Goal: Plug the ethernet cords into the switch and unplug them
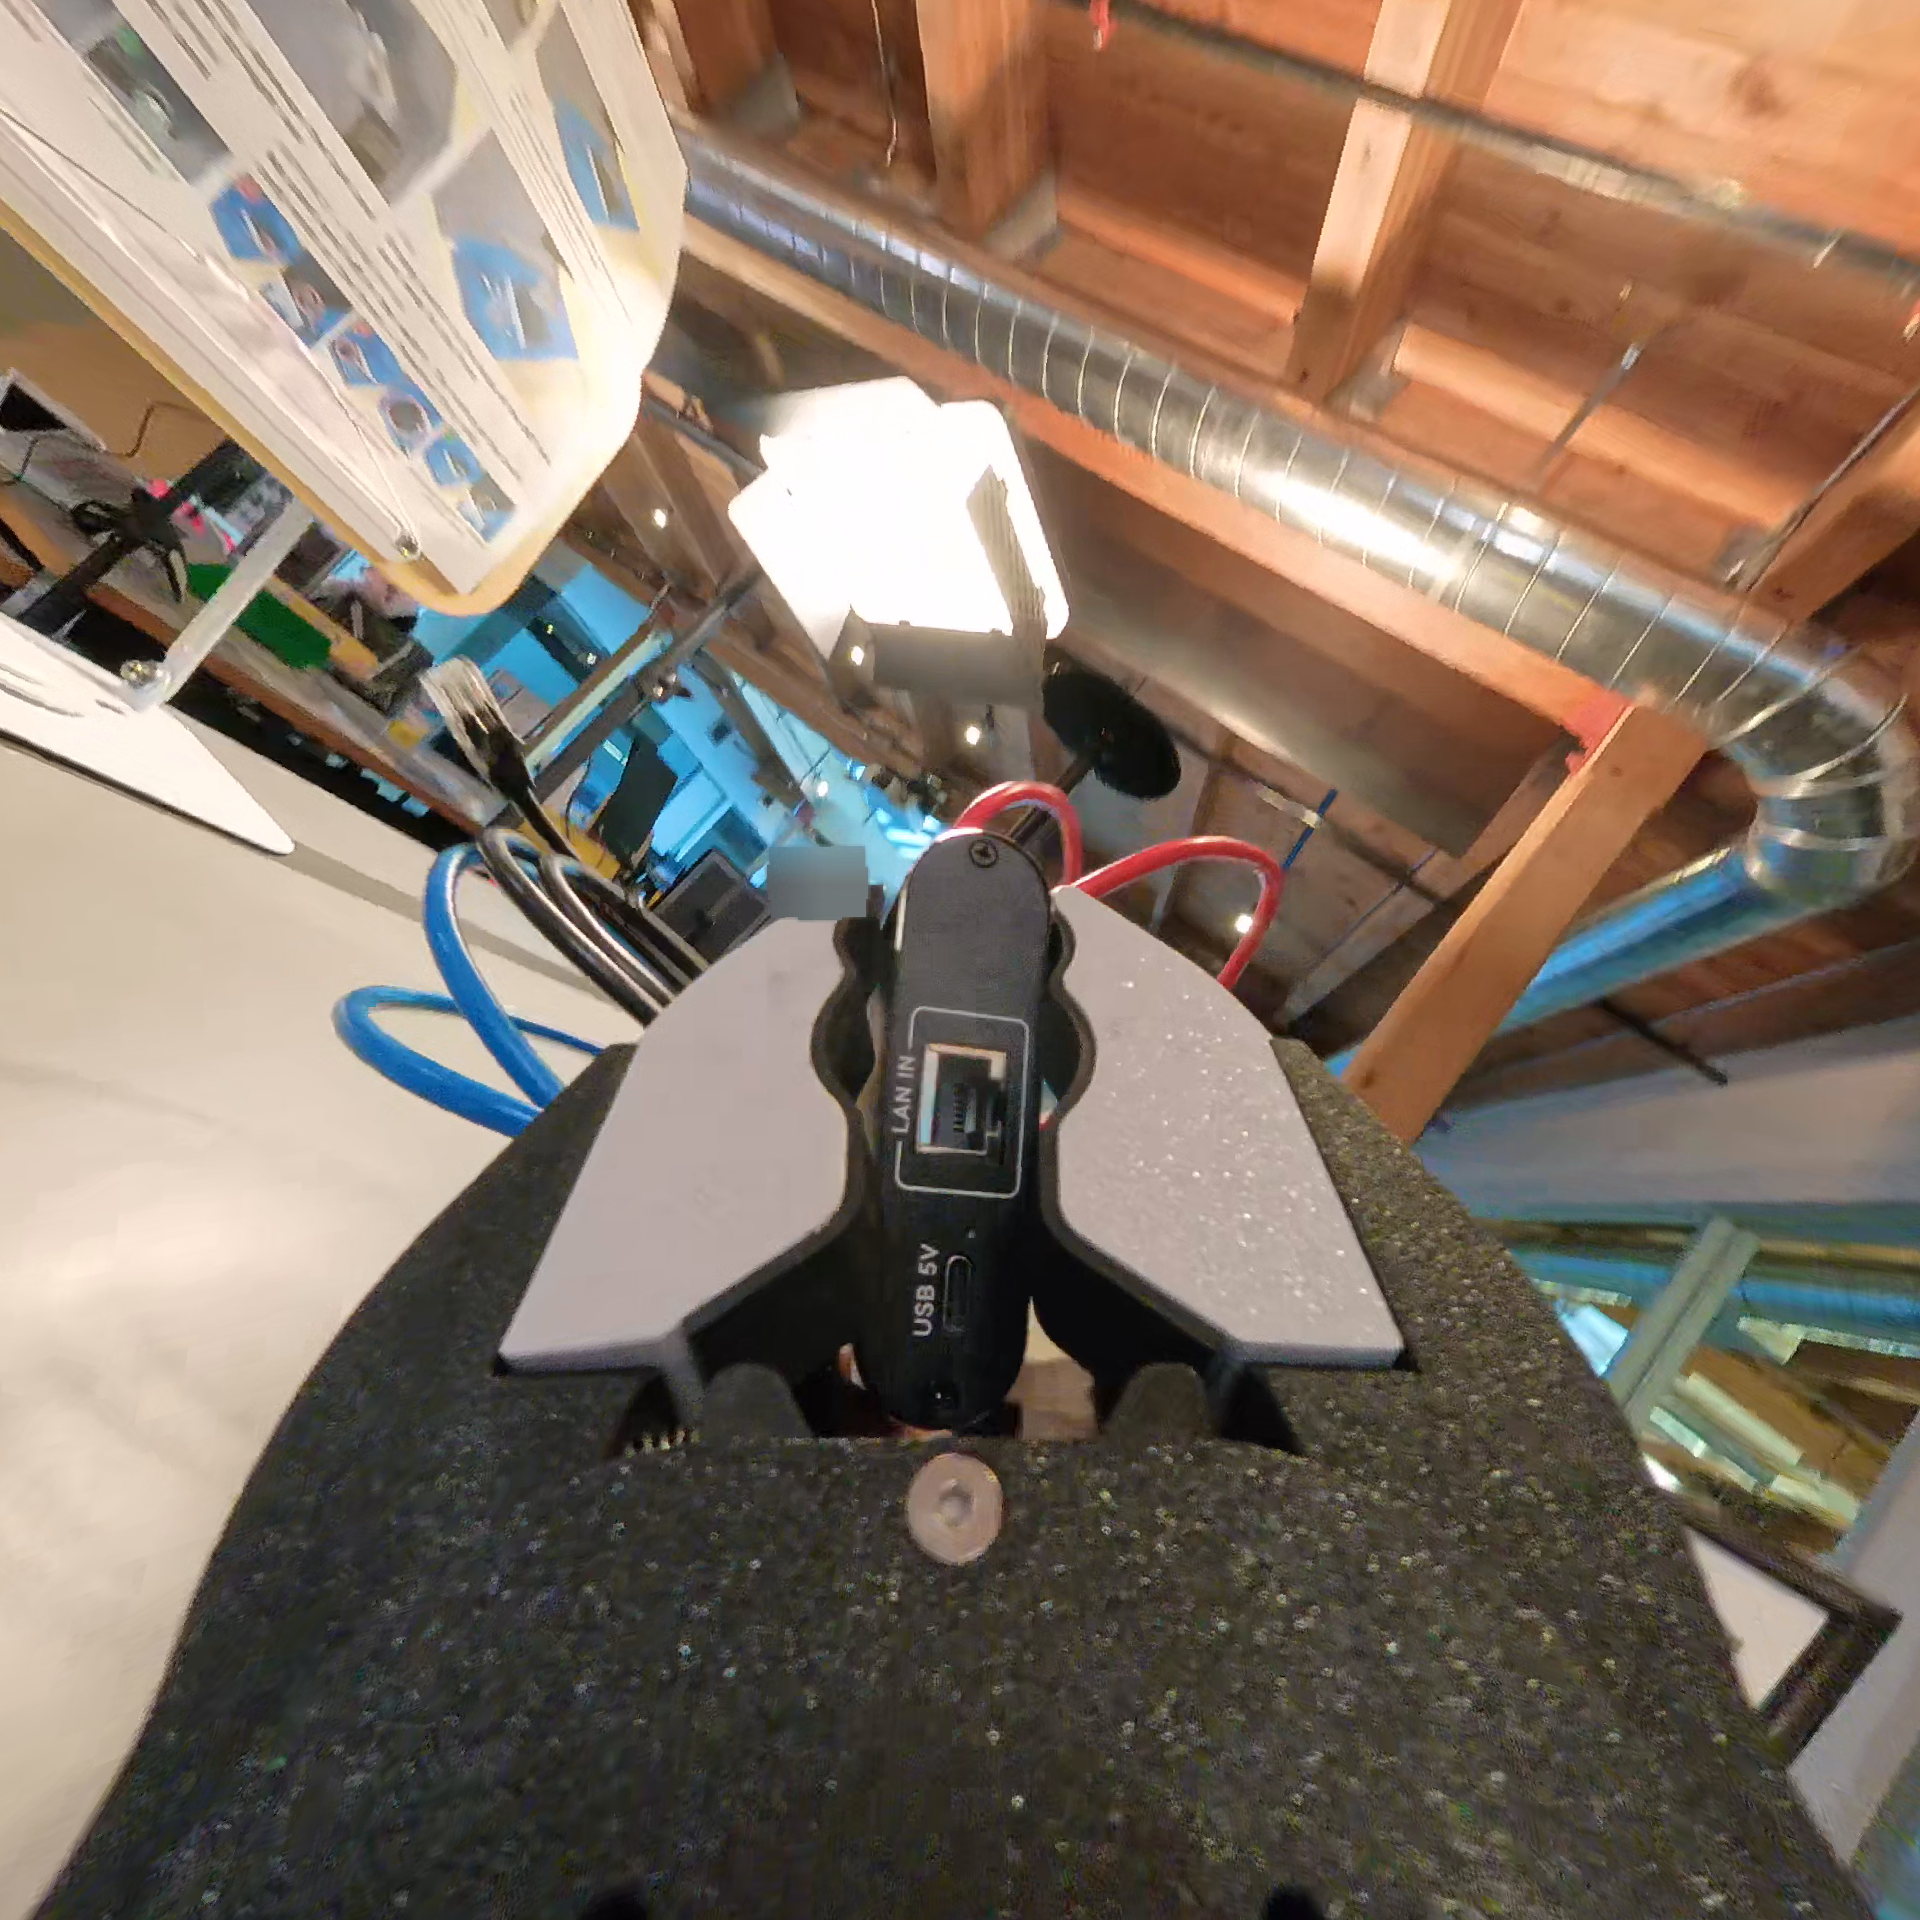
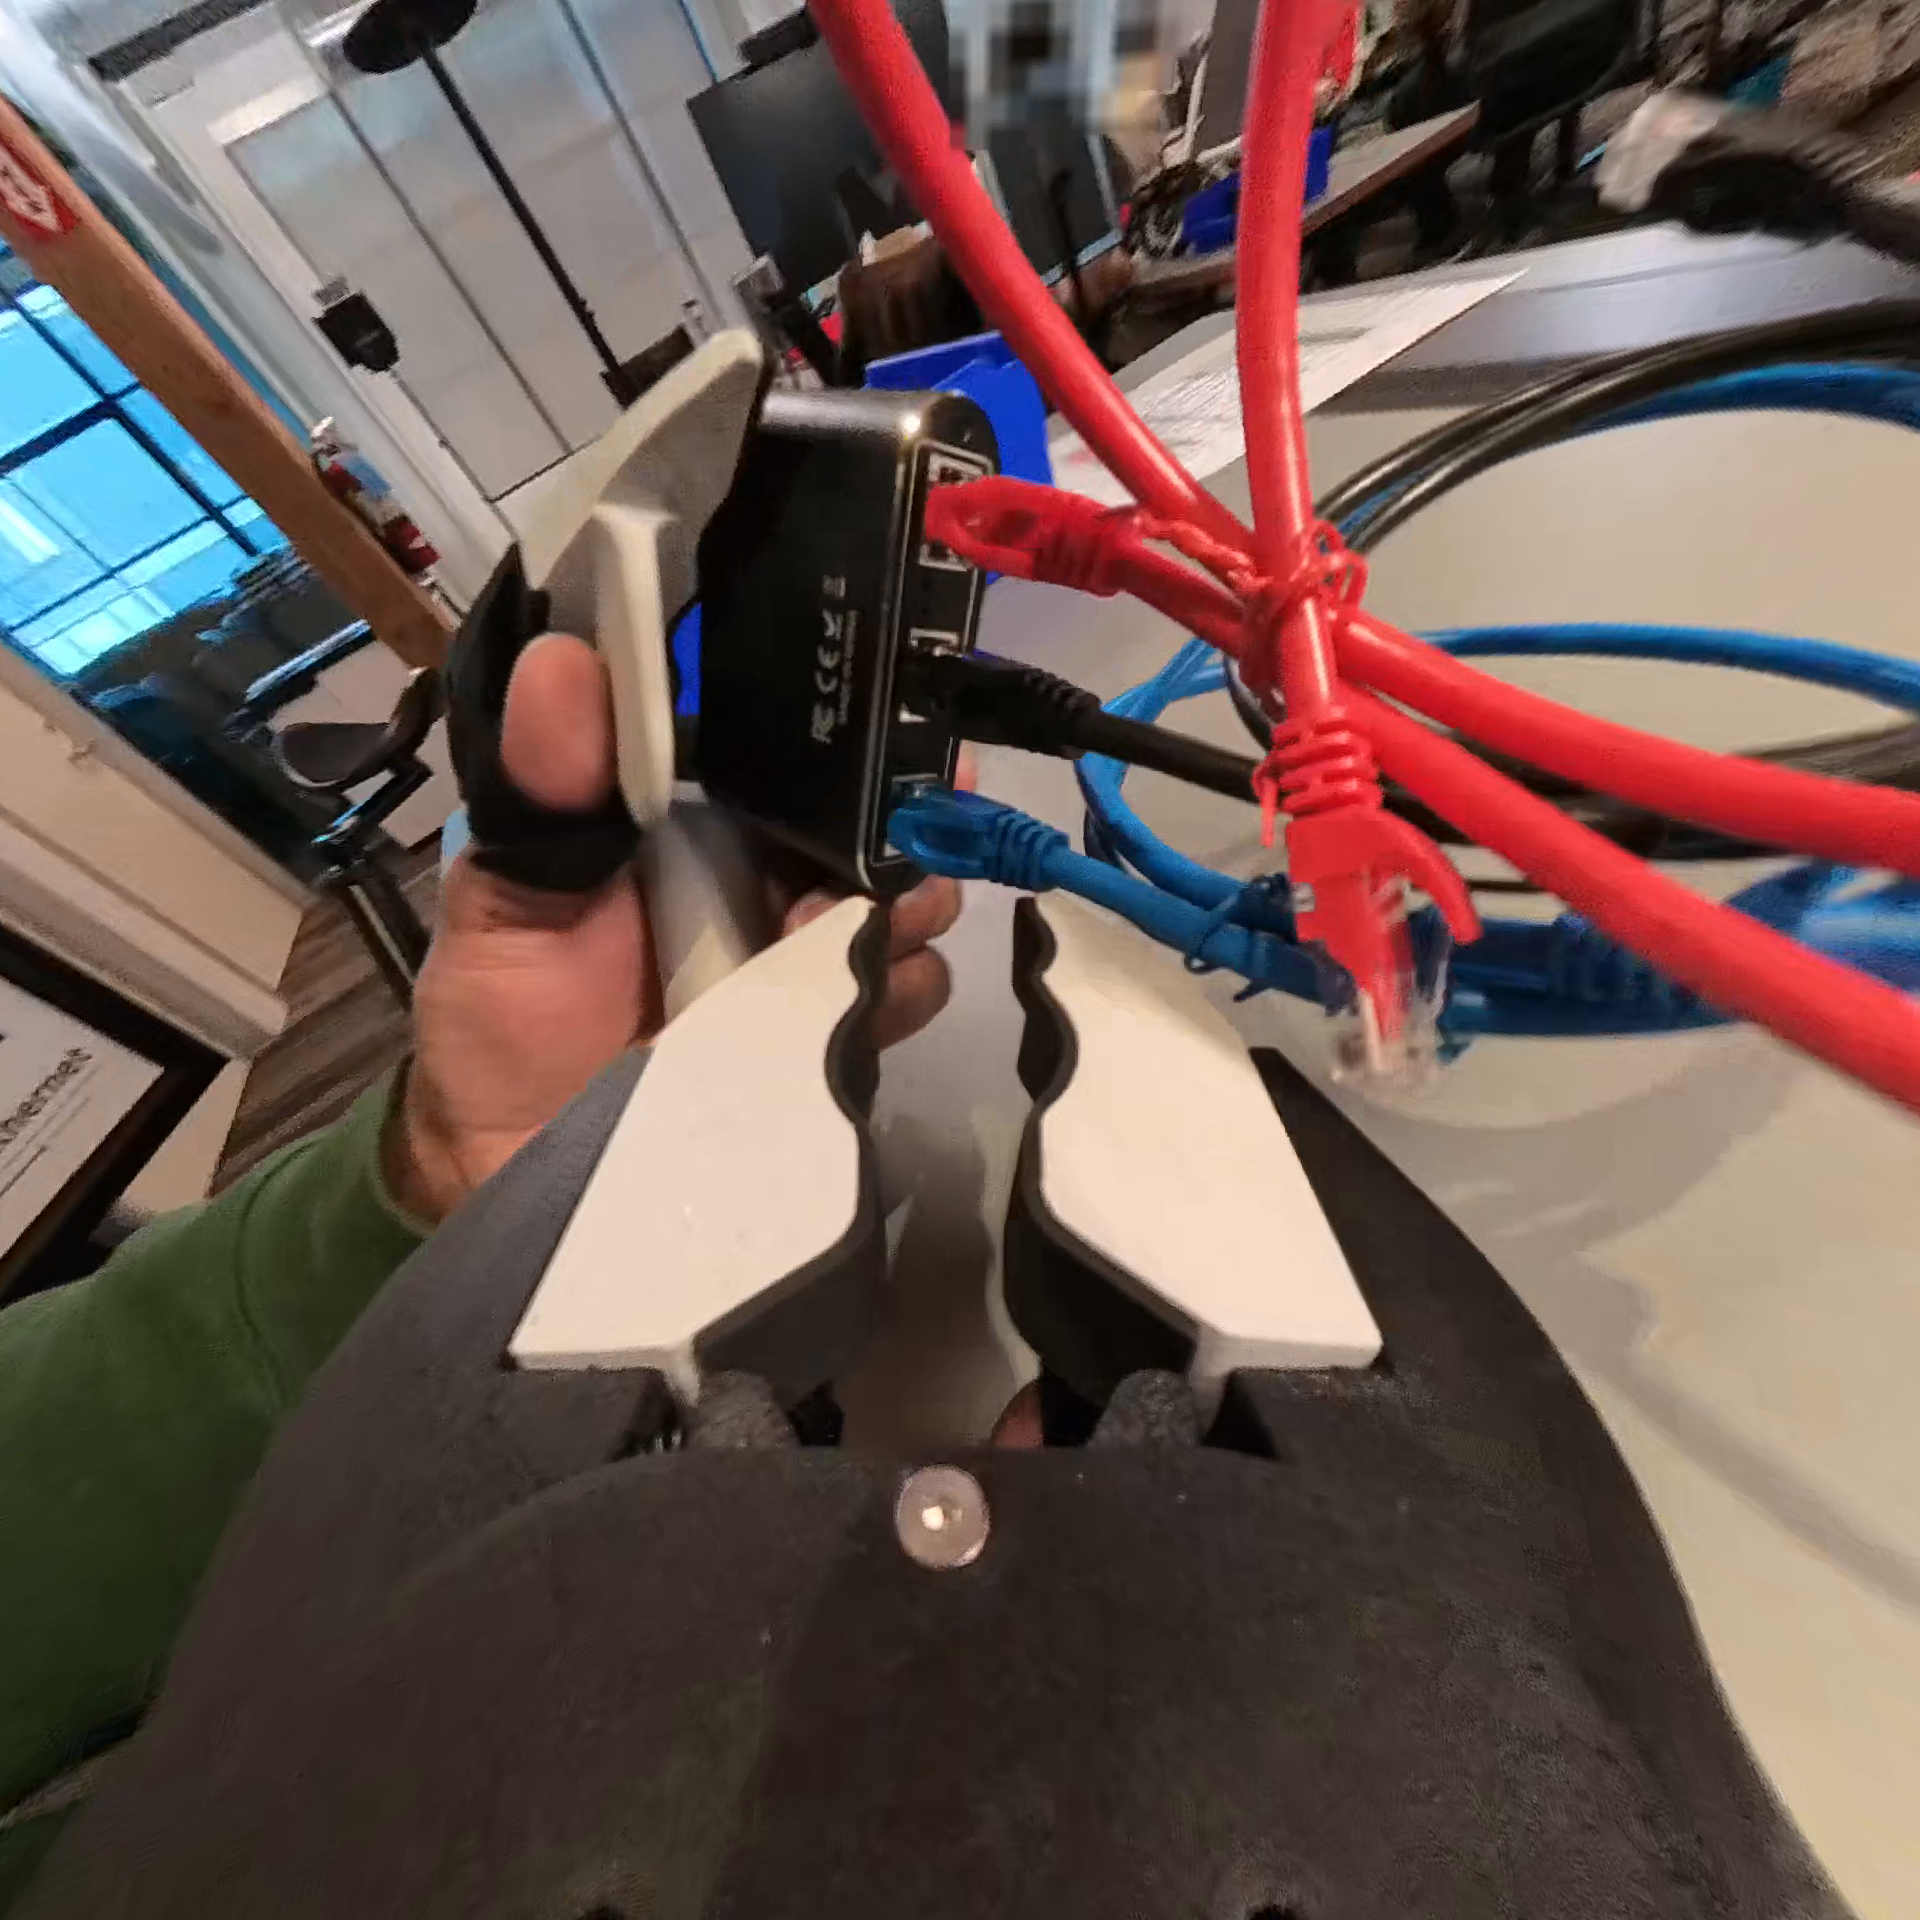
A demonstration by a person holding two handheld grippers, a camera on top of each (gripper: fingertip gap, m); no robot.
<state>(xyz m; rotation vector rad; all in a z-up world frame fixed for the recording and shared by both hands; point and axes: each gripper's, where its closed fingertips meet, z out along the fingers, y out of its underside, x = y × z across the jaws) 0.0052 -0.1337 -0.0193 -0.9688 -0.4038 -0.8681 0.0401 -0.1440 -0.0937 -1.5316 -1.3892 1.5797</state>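
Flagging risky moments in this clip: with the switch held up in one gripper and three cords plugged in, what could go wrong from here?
1. The left gripper clamps only the narrow end of the switch; a hard pull on a cord could twist it loose.
2. The red cord, black cord and blue cord sit close together, so the open right gripper may catch a neighbouring one.
3. The loose red plug dangles by the blue cord and could snag.

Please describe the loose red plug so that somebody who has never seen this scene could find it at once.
Start at the black switch clamped in the left gripper, with red, black and blue cords in its ports. Follow the red cords right to their tied knot. The loose red plug hangs just below it, clear tip down; the other red plug sits in a port.
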